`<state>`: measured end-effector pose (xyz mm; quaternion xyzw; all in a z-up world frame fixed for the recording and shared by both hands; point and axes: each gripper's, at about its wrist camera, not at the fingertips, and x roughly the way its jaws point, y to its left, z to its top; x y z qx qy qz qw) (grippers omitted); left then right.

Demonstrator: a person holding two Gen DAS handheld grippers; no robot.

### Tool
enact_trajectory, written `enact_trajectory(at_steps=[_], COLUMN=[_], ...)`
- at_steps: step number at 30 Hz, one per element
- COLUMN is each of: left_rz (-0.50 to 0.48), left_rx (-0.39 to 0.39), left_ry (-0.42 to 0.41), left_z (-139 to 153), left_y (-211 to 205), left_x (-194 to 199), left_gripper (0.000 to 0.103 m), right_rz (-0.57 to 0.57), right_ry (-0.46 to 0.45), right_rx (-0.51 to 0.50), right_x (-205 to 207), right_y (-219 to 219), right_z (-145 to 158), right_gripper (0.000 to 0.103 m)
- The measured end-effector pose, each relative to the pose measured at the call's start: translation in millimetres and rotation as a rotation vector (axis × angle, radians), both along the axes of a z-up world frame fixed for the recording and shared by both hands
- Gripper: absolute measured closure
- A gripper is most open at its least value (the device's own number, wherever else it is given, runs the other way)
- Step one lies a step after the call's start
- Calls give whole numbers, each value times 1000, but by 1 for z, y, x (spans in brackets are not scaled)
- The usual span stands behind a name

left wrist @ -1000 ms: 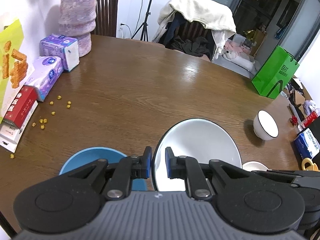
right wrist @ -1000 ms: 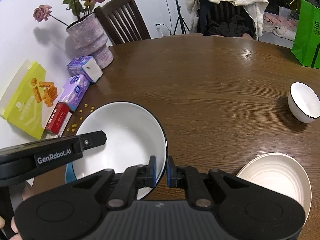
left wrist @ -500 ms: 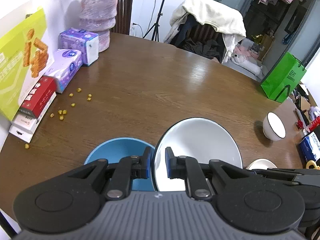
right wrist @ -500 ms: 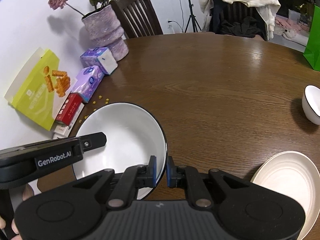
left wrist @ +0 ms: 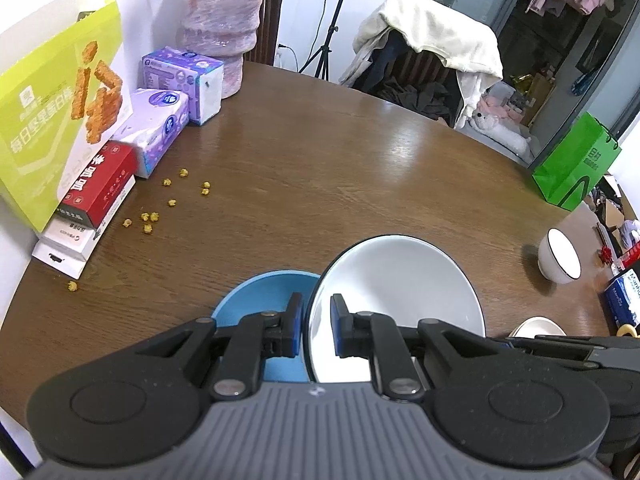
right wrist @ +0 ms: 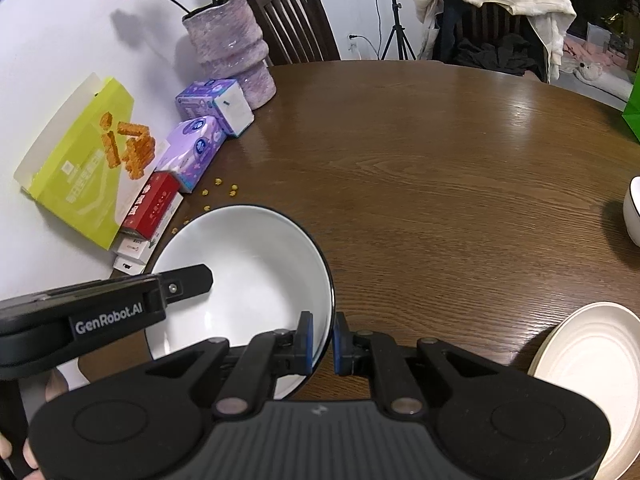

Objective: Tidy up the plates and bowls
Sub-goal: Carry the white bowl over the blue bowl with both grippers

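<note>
Both grippers hold a large white bowl with a black rim (left wrist: 400,280) just above the brown table (left wrist: 320,160). My left gripper (left wrist: 314,320) is shut on its left rim. At the opposite rim my right gripper (right wrist: 322,338) is shut on the same bowl (right wrist: 248,264), and a left finger (right wrist: 188,284) shows over the bowl's far side. A blue bowl (left wrist: 260,296) sits on the table partly under the white bowl's left edge. To the right are a cream plate (right wrist: 592,360) and a small white black-rimmed bowl (left wrist: 558,256).
Along the left edge stand a pink vase (right wrist: 228,52), purple tissue boxes (left wrist: 164,120), a red box (left wrist: 100,184) and a yellow-green snack box (left wrist: 52,112). Yellow crumbs (left wrist: 152,216) lie beside them. A green bag (left wrist: 576,168) stands at the far right edge.
Both grippers have carried the white bowl leftward toward the boxes. The blue bowl now shows further under the bowl's left side, and the small bowl and cream plate have slid right in view.
</note>
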<state>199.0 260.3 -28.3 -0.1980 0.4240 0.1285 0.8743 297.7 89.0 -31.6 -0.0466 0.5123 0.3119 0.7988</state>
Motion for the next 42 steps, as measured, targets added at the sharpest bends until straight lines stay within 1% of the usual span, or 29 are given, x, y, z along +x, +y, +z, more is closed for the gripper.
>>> enact_trajectory(at_steps=[20, 42], left_rz=[-8, -66], left_rx=[-13, -4], left_ry=[48, 94], left_z=[-20, -41], left_y=[26, 35], left_x=[-5, -1], left_gripper=[89, 89], right_rz=[5, -5], right_ry=[27, 43], right_rx=[-30, -68], right_x=[-10, -9], right_y=[30, 45], right_z=[-16, -34], right_gripper=[94, 94])
